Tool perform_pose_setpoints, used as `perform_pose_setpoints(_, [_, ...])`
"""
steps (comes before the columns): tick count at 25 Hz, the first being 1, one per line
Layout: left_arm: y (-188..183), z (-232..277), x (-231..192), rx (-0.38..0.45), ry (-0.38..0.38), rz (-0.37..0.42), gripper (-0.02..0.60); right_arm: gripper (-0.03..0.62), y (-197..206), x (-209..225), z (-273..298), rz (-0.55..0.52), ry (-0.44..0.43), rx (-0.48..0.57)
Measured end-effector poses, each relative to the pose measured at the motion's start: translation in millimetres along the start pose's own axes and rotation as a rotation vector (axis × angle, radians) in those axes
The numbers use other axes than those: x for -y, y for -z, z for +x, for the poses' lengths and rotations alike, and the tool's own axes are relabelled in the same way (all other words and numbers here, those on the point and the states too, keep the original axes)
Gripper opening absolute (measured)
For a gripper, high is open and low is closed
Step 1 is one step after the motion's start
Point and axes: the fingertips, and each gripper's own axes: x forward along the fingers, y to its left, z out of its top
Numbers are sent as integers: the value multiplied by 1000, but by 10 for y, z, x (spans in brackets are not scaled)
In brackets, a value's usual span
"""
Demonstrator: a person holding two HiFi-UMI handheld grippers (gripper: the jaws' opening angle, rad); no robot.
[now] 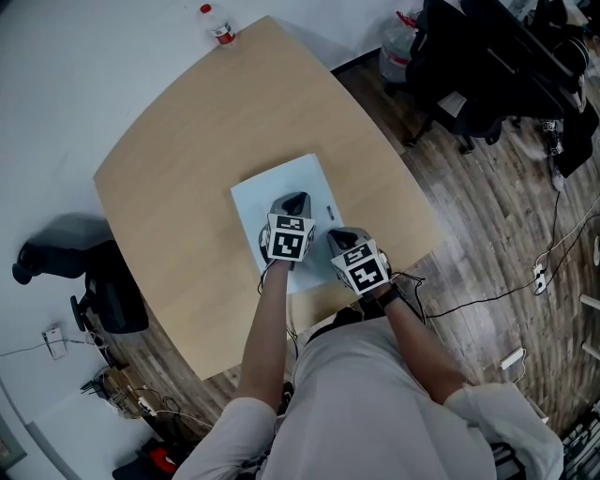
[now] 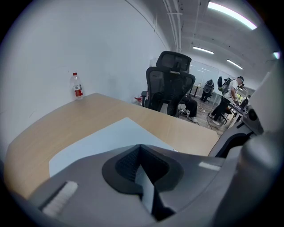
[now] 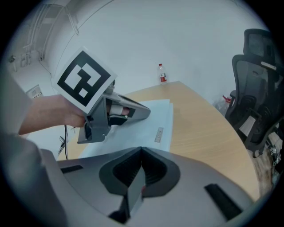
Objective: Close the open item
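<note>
Both sets of jaws are pressed together at the tips, and nothing is seen pinched in either one. The left gripper (image 1: 298, 200) (image 2: 140, 146) is held over the middle of the pale blue folder (image 1: 281, 180) (image 2: 100, 138), nose pointed away from the person. The right gripper (image 1: 336, 232) (image 3: 141, 149) is held just beside it, closer to the folder's right edge, and the two marker cubes are nearly side by side in the head view. From the right gripper view the left gripper (image 3: 145, 111) is seen low over the folder (image 3: 153, 126) with a hand wrapped round its handle; whether it's actually touching can't be told.

The folder is laid flat on the wooden table (image 1: 206, 122), toward the near edge, right in front of the person. A small label (image 1: 330, 210) (image 3: 159, 135) is stuck by its right edge.

Further out, a water bottle (image 1: 218, 26) (image 2: 77, 86) (image 3: 162, 73) with a red label is stood upright at the table's far corner, well apart from everything else. A black office chair (image 2: 171, 84) (image 3: 255, 88) is parked past the far side of the table, and cables are strewn on the wood floor (image 1: 487, 234)
</note>
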Motion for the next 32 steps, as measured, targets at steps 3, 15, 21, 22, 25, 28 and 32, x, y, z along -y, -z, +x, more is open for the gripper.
perform_pose_setpoints(3, [25, 35, 7, -7, 5, 5, 6, 12, 26, 20, 26, 4, 4, -5])
perform_pose_setpoints(15, [106, 149, 38, -38, 21, 21, 6, 12, 131, 128, 86, 29, 40, -25])
perform_pose_setpoints(21, [129, 182, 40, -49, 32, 15, 6, 12, 143, 137, 104, 34, 46, -29])
perform_pose_setpoints(22, [135, 185, 42, -51, 34, 14, 6, 12, 143, 134, 104, 32, 49, -30])
perform_pose_setpoints(25, [134, 200, 44, -44, 36, 19, 6, 12, 144, 132, 117, 26, 56, -36])
perform_pose_setpoints(28, [145, 206, 56, -32, 24, 41, 6, 12, 146, 141, 133, 21, 65, -42])
perform_pose_setpoints(32, [157, 226, 61, -23, -1, 66, 6, 12, 111, 153, 136, -27, 74, -46])
